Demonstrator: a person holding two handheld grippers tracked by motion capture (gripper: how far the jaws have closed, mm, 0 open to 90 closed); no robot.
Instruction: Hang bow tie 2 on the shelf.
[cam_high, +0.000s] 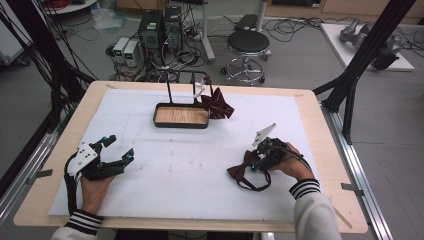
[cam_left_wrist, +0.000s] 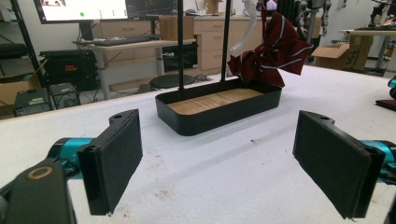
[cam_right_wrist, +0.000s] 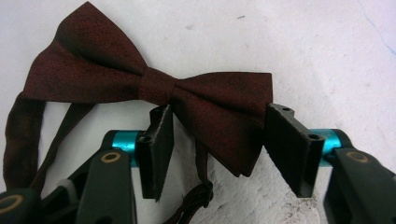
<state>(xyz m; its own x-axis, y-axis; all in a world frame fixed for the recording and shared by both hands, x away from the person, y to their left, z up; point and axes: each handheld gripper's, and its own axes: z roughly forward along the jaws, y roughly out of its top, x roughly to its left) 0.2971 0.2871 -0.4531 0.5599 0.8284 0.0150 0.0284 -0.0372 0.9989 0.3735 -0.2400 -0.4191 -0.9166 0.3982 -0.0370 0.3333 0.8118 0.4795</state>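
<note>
Bow tie in plain dark red lies flat on the white table cover, one wing between the half-open jaws of the right gripper (pads flank the cloth, no squeeze visible). Its strap loops beside the jaws. Farther off, the left gripper gapes wide, empty, facing a black tray and a striped bow.

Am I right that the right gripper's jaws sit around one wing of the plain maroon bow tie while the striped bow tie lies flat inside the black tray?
Not quite. The striped bow tie is not lying in the black tray; it hangs from the stand rising out of the tray, as the left gripper view shows. The rest holds: the right gripper has its jaws around one wing of the plain maroon bow tie.
</note>
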